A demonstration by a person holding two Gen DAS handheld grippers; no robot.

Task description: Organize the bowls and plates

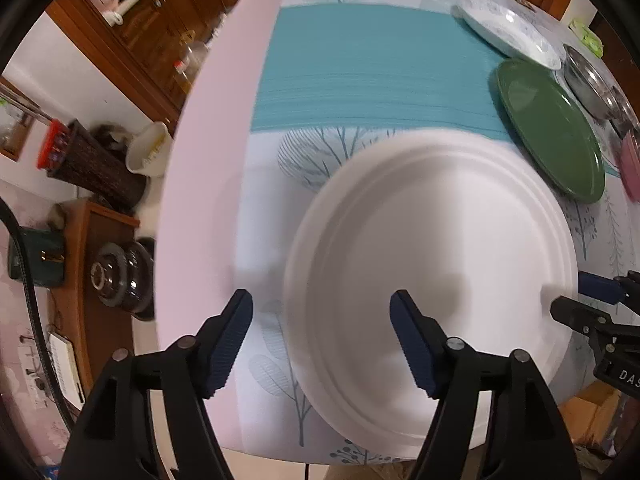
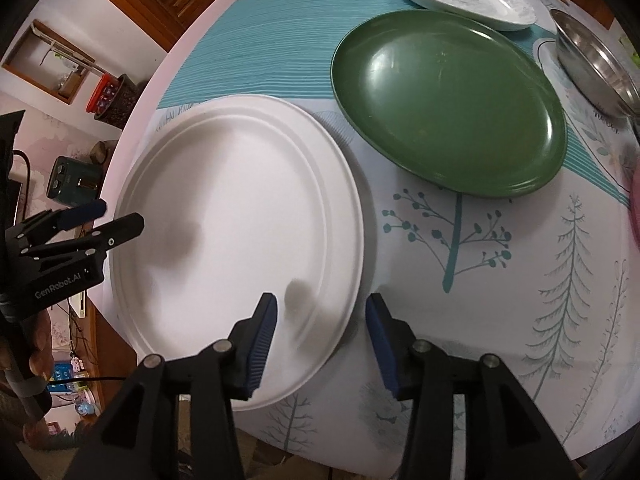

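Through my left wrist view I am holding the left tongs (image 1: 322, 344) released above the near-left rim of the white plate (image 1: 432, 280), pads spread with nothing between them, while the plate is lying flat on the table (image 1: 376, 76) at its near edge. Beyond it to the right the green plate (image 1: 552, 132), a patterned white plate (image 1: 508, 32) and a steel bowl (image 1: 592, 84) are sitting separately, so I am judging the stacking as barely begun. Through my right wrist view I am keeping the right tongs (image 2: 322, 350) released too, straddling the white plate's near-right rim without pressing it; the green plate is lying just beyond, apart from it. On the left tongs' body over there I am reading "GenRobot.AI".
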